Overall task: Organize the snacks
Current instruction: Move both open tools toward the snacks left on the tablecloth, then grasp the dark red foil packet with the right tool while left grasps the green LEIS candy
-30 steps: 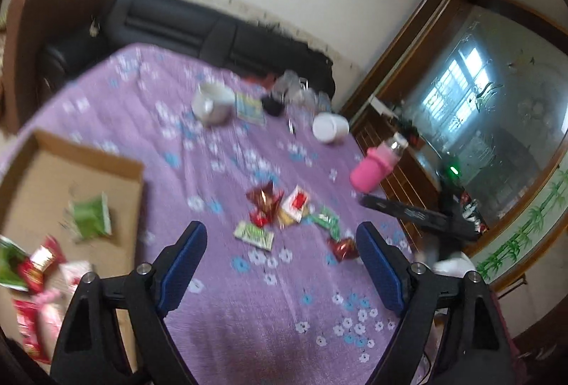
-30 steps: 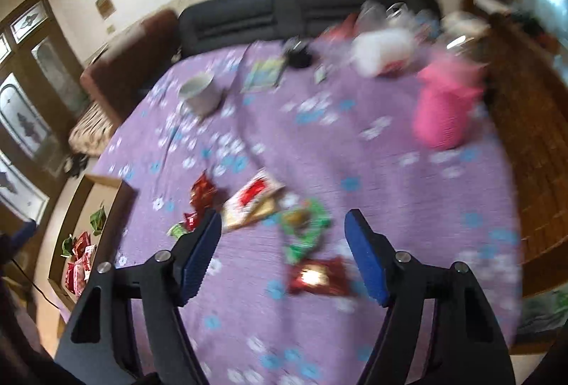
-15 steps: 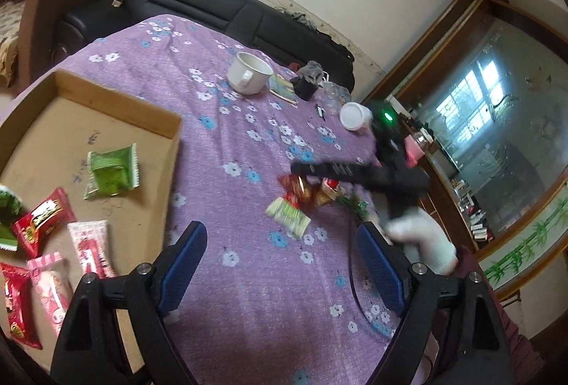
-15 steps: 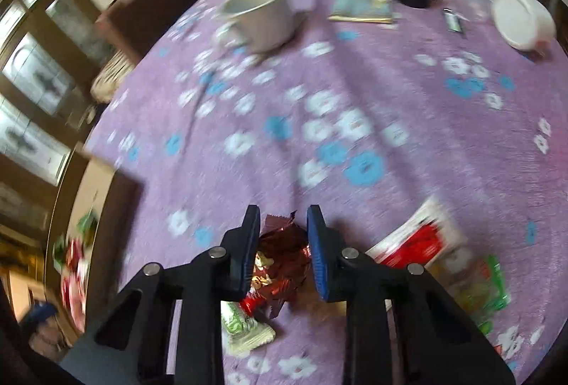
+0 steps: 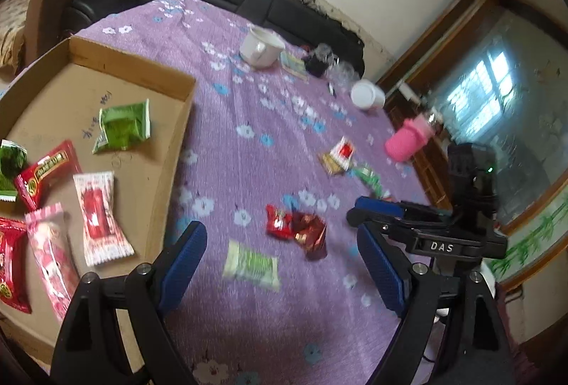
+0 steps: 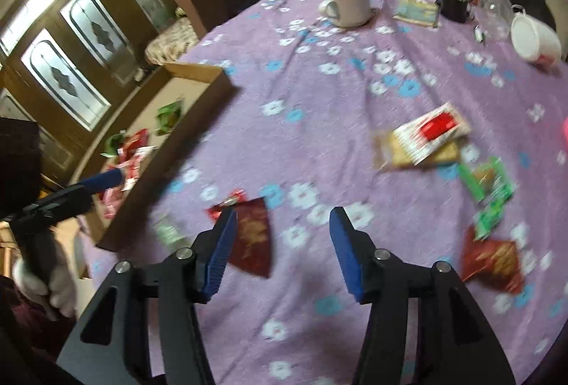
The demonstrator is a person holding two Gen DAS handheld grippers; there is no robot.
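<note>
The right gripper [image 6: 280, 243] hangs over the purple flowered tablecloth [image 6: 319, 108] with its blue pads apart; its jaws have just been opening, and nothing sits between them, only bare cloth. Just beside its left pad, partly hidden behind it, a dark red foil snack [image 6: 254, 237] lies flat on the table, free of any grip, touching a smaller red wrapper [image 6: 227, 202] at its far end. The left gripper [image 5: 280, 260] is spread wide and empty, hovering above a pale green packet [image 5: 252, 264] on the cloth, with the same red pair [image 5: 296, 225] lying just beyond it. Further toward the table's right edge lie a red-and-white cracker pack [image 6: 424, 136], green wrappers [image 6: 491, 190] and another dark red foil pack [image 6: 491, 259], near one another. Along the table's left edge stands a shallow cardboard box [image 5: 135, 69], holding a green packet [image 5: 122, 126], a red one [image 5: 48, 168], a white-and-red one [image 5: 97, 211] and a pink one [image 5: 51, 253], with more at its near corner. At the far edge of the table sit a white mug [image 6: 346, 3], a small picture card [image 6: 417, 12], a dark little pot [image 6: 454, 5], a clear glass vessel [image 6: 495, 9] and a white tub [image 6: 534, 37] on its side. A pink bottle [image 5: 408, 140] stands close to the right edge. A white-gloved hand [image 6: 58, 282] holds the left gripper's handle.
</note>
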